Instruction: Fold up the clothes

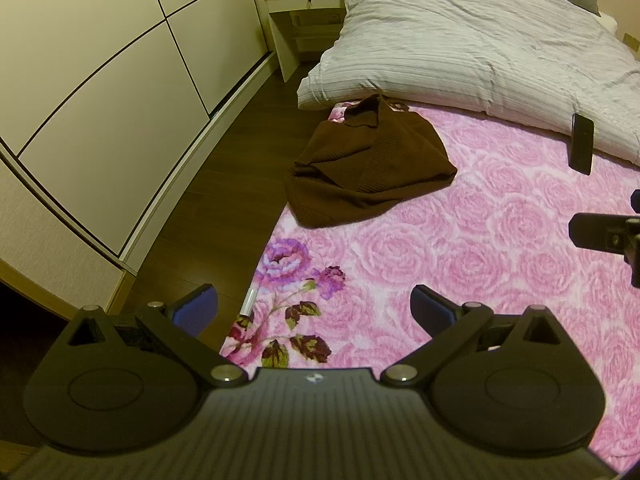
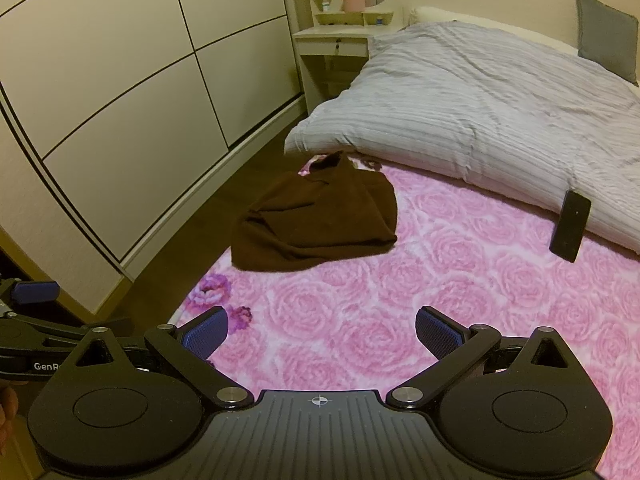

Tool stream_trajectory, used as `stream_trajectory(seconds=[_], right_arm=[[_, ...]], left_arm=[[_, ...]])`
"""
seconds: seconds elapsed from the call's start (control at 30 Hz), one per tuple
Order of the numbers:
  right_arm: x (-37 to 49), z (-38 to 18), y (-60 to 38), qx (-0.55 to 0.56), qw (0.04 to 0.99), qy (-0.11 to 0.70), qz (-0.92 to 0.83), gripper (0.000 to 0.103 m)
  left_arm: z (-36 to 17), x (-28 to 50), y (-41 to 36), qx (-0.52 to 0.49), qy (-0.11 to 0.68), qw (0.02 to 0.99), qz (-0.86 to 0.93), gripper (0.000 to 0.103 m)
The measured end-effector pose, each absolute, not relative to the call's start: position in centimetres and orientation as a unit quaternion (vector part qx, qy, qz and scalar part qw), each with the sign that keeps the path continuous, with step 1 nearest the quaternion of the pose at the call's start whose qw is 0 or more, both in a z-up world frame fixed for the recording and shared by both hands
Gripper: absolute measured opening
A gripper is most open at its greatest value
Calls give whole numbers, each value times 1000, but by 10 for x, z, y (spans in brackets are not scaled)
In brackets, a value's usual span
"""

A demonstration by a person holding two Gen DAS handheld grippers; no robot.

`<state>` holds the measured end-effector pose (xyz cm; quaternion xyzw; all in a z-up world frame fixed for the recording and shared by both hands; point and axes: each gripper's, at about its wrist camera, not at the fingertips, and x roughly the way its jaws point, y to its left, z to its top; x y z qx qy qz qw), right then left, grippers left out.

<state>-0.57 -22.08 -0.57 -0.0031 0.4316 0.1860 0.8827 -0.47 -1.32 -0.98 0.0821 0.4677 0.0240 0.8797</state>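
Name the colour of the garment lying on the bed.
Dark brown sweater, plain with no pattern; the left wrist view shows it best.

the sweater [image 1: 368, 160] lies on the blanket [image 1: 500, 272] mid-frame, near the bed's edge; the duvet [image 1: 480, 48] behind it; the phone [image 1: 582, 143] at right.

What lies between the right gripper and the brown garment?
Only bare pink rose blanket lies between the right gripper, jaws open, and the brown garment; the right wrist view shows it best.
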Motion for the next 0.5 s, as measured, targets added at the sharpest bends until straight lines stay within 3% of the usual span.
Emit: stream_trajectory(seconds=[0.5], right_arm=[[3,-41,-247,-14,864,458,211,102]], left_arm=[[-24,2,-24,112,471,874,50,101]])
